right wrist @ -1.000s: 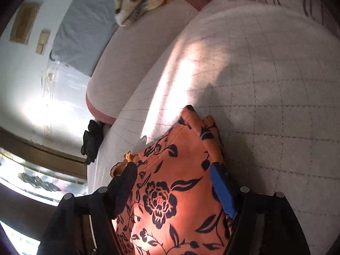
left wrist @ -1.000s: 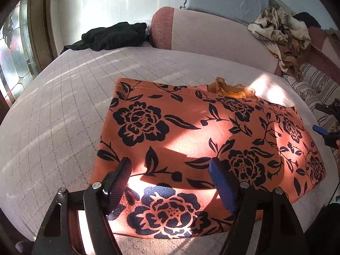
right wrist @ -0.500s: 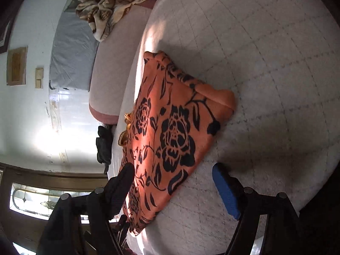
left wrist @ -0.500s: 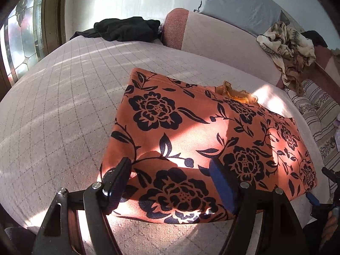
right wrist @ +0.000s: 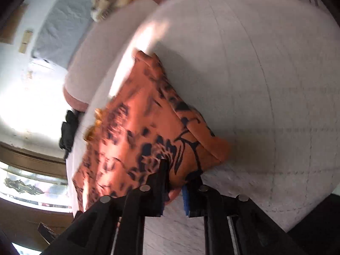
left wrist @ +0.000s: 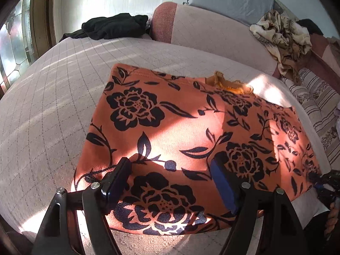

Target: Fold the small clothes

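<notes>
The orange flowered garment [left wrist: 191, 136] is lying flat on the bed [left wrist: 46, 97], partly folded already. The right claw [right wrist: 173, 182] has just been closing and is pinching its near corner; the left claw [left wrist: 170, 182] is hovering wide above the near edge. Another fold seems left.

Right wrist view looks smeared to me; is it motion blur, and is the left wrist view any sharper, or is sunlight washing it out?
Right wrist view: motion blur smears the orange garment with black flowers and the quilt lines of the pale quilted bed cover; the window side is blown out white. Left wrist view: sharp, with hard sun patches and claw shadows across the garment; only fisheye bending.
</notes>
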